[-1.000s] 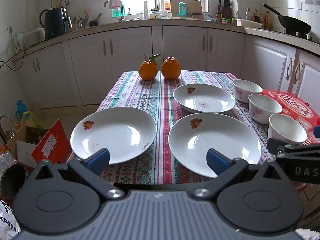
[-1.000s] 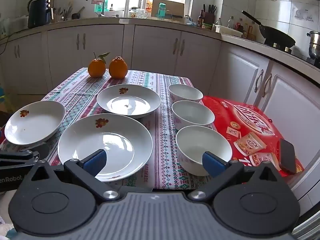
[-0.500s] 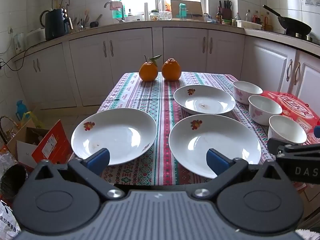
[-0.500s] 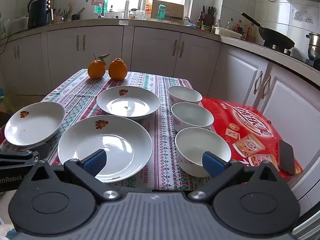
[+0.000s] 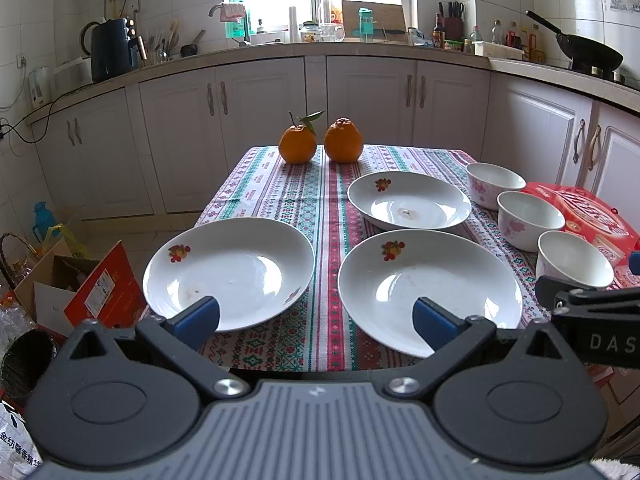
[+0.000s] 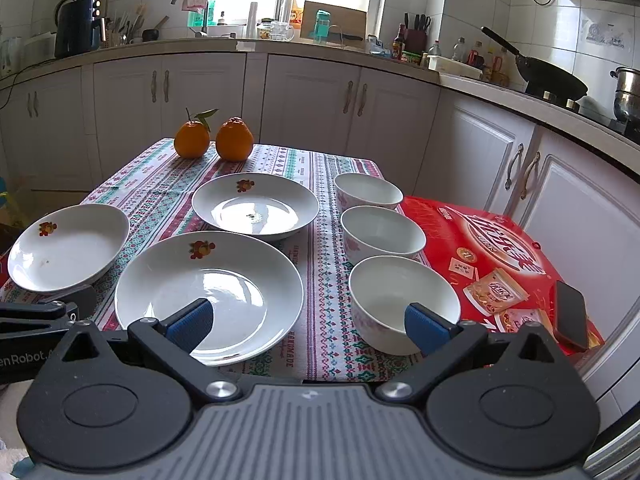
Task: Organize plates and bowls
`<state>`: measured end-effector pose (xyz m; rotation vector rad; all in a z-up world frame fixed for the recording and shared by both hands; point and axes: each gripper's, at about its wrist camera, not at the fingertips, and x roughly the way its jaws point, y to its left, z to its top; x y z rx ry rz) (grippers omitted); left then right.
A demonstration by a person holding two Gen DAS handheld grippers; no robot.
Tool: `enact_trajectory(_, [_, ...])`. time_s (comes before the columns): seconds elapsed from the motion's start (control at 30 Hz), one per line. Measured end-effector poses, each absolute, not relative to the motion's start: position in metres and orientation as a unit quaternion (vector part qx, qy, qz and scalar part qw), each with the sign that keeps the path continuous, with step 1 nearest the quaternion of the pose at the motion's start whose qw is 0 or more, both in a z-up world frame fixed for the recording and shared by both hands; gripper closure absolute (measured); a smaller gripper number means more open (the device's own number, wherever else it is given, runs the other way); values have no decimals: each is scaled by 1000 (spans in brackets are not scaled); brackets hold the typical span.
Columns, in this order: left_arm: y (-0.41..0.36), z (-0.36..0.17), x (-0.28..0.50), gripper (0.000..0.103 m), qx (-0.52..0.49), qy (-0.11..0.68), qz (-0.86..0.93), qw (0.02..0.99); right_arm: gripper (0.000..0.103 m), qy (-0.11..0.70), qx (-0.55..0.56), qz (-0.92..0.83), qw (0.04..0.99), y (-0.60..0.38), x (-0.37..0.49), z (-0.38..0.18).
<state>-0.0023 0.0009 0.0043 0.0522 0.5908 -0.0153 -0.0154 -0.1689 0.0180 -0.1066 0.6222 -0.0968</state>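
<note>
Table (image 5: 320, 344) with three plates (image 5: 230, 272) at left and three bowls (image 6: 402, 300) in a row at right (oranges (image 5: 298, 144) behind). We see left gripper (image 5: 316, 322) and right gripper (image 6: 308, 322) spread wide, empty, before the near edge.

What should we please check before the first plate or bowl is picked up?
1. Left gripper open, empty: ok.
2. Right gripper open, empty: ok.
3. Three plates unstacked; near plate apart from the near bowl: ok.
4. Three bowls in a row, upright: ok.
5. Plates clean: not ok, the far plate has a speck.
6. Phone clear of the bowls: ok.
</note>
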Motion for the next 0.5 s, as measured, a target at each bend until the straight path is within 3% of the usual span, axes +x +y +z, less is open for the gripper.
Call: enact_trajectory(0.5, [1,5,-3,1,26,290,-7,957,0,304,-54,-48,950,-168,-14,19])
